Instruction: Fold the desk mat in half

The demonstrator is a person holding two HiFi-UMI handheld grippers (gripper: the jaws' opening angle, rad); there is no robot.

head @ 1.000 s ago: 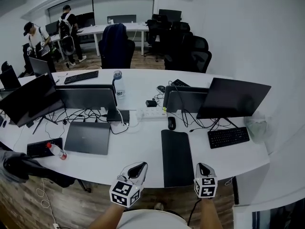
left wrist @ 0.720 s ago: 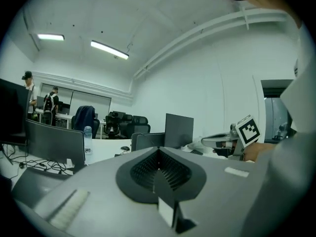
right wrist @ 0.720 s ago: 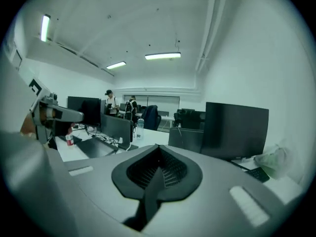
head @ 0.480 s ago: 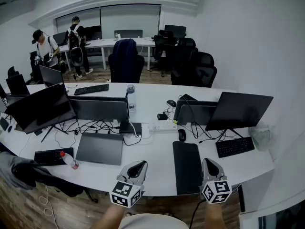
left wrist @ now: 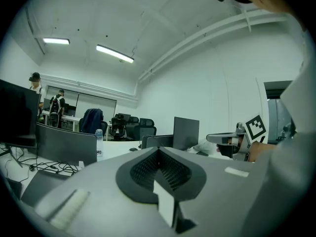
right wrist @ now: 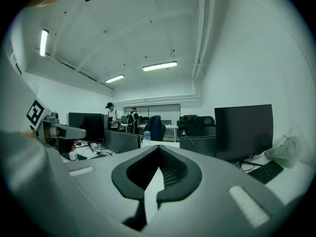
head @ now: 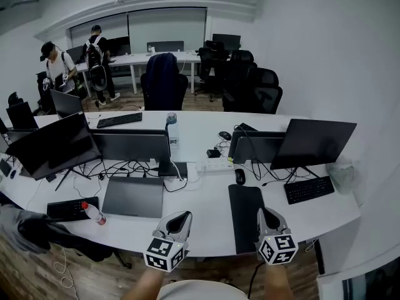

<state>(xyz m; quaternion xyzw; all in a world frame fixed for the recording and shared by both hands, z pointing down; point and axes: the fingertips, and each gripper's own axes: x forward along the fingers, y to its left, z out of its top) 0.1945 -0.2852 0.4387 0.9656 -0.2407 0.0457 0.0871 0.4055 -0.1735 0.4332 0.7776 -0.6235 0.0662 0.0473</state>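
Fully unfolded, the long black rectangular desk mat lies flat at the near edge of the curved white desk, just in front of a black mouse. The left gripper and right gripper hang over that edge, each with jaws pressed together on nothing, the right one just beside the mat's right border. A clear blue-capped water bottle stands upright behind a monitor and a small red-capped bottle lies beside a black keyboard; their contents cannot be made out.
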